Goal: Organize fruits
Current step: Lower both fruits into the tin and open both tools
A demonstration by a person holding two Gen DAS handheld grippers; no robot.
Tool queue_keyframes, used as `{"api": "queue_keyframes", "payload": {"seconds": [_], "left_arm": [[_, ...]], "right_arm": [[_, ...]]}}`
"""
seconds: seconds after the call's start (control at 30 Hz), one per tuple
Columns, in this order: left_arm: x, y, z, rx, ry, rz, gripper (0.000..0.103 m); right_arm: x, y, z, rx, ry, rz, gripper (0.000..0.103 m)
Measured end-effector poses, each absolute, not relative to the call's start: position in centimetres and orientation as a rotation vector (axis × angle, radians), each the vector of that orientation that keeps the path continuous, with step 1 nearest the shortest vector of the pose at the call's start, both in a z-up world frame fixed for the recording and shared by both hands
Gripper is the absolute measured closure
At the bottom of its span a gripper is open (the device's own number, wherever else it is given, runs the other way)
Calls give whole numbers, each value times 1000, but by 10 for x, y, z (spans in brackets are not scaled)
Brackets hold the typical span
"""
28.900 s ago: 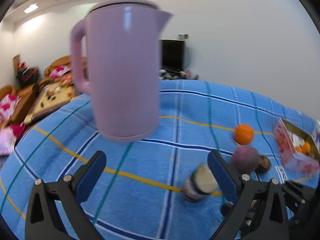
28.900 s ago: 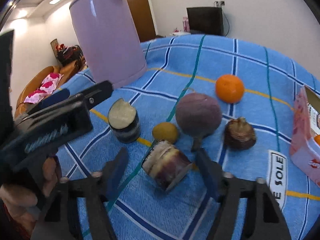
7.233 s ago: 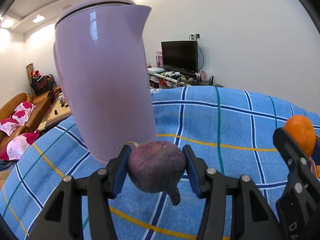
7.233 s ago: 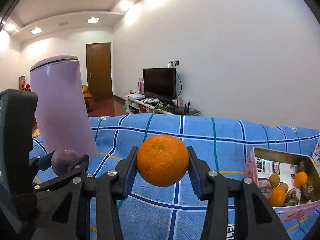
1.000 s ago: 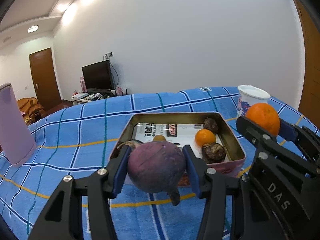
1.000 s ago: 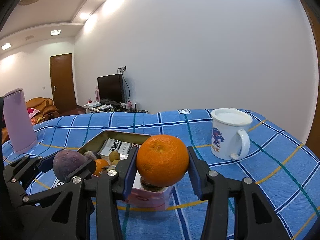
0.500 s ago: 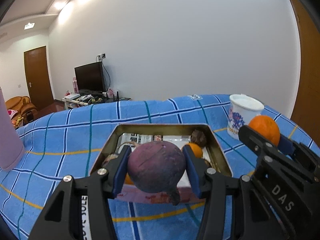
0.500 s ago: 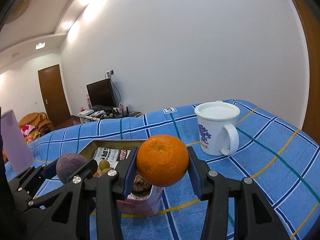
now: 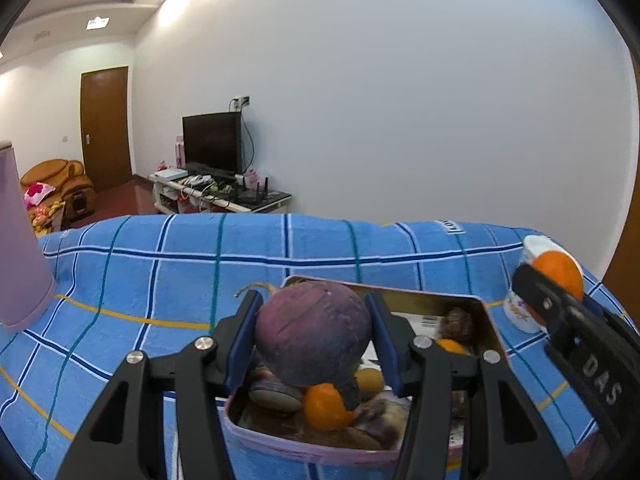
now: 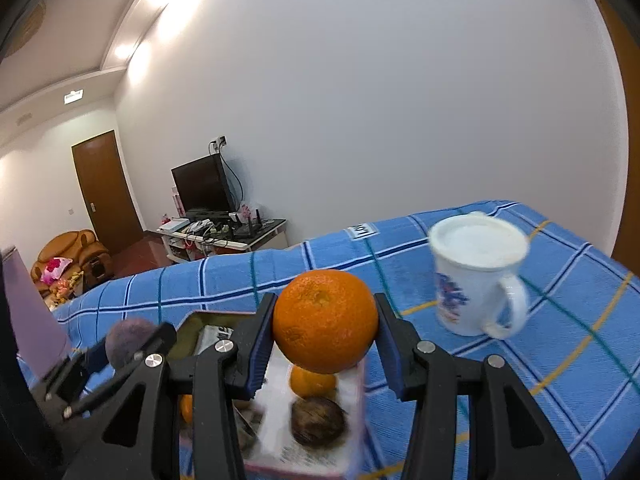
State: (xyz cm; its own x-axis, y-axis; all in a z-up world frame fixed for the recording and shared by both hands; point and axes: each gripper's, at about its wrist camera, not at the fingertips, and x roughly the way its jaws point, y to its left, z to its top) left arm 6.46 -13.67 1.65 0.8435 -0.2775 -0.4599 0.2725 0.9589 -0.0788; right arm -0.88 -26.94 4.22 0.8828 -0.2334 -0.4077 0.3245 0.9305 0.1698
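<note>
Fingers of the left gripper [image 9: 314,340] clamp a round purple fruit [image 9: 312,332] above the near end of the open tin box [image 9: 486,316]; its stub of a stem points down toward the fruit inside. Right gripper [image 10: 325,332] fingers hold an orange [image 10: 325,320], its dimpled end facing up and toward the camera, over what seems the box's right edge, blurred there. A white mug [image 10: 476,276] stands on the blue checked surface [image 9: 160,280] nearby.

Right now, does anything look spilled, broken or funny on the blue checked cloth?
Nothing spilled or broken. The white lidded mug stands upright beside the pink metal tin. The only oddity: the round purple fruit and big orange hang above the tin, pinched in claws.
</note>
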Motion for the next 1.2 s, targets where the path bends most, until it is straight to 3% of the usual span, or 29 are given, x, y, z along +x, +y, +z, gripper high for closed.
{"api": "queue_keyframes", "payload": {"seconds": [1.2], "left_arm": [[86,-159,-8,120,561,-200,48]], "right_arm": [[61,-271,6,101,584,-225,54]]}}
